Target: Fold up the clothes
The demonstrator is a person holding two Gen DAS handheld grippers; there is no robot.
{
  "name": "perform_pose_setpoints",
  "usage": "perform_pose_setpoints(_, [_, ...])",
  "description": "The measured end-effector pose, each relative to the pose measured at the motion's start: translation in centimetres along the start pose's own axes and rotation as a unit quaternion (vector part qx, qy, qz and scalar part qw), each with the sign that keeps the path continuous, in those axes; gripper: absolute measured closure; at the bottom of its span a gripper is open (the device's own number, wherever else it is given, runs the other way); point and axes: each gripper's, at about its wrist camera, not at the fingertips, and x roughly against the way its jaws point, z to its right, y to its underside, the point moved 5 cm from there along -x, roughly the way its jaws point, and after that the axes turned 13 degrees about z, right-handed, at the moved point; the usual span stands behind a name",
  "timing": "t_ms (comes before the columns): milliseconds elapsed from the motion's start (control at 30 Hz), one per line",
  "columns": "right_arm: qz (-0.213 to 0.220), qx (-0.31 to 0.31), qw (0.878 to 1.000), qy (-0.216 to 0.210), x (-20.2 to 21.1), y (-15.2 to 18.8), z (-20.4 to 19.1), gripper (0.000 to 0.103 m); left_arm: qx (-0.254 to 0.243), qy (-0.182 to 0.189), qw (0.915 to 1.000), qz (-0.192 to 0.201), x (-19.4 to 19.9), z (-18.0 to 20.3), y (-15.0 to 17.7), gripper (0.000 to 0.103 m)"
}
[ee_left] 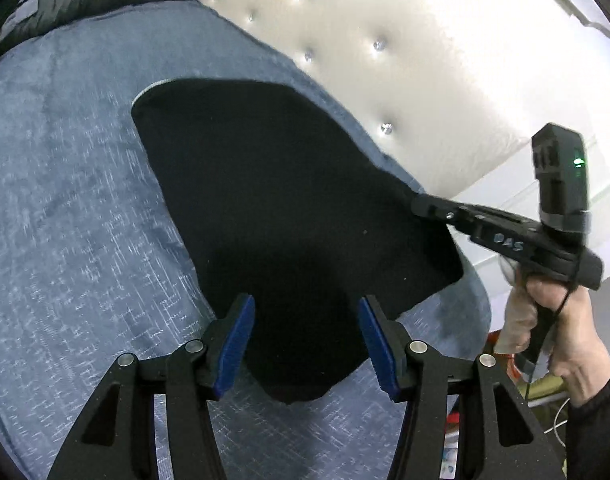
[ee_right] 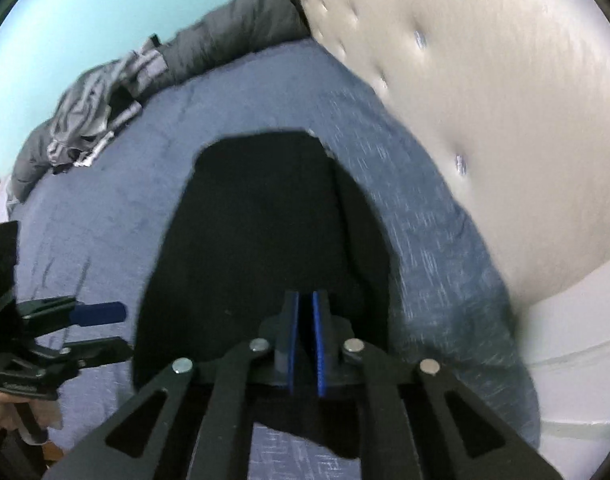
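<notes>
The black cloth (ee_left: 289, 208) lies flat on the blue bed (ee_left: 77, 216); the right gripper (ee_right: 305, 344) pinches its edge; the left gripper (ee_left: 305, 344) hangs open above it; folding looks barely begun.

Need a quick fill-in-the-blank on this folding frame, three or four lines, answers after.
1. The black garment lies spread on a ____ bedspread.
2. The left hand-held gripper has its jaws ____ above the garment's near edge.
3. The right hand-held gripper has its blue pads ____ on an edge of the garment.
4. The tufted headboard behind the bed is ____ in colour.

Missing words: blue; open; shut; white
</notes>
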Motion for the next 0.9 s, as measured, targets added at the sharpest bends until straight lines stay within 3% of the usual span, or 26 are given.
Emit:
perform_pose_setpoints(367, [-0.004, -0.068, 0.998, 0.006, -1.9, 3.6, 3.5, 0.103, -0.016, -0.016, 0.9995, -0.02, -2.0, -1.6, 2.8, 0.044])
perform_pose_setpoints(700, [0.057, -0.034, 0.998, 0.0, 2.2, 2.6, 1.4, 0.103, -0.037, -0.013, 0.9992, 0.006, -0.2, -0.8, 1.4, 0.044])
perform_pose_setpoints(900, [0.042, -0.029, 0.999, 0.009, 2.1, 5.2, 2.0, 0.103, -0.057, -0.034, 0.9978, -0.009, -0.9, -0.7, 2.3, 0.044])
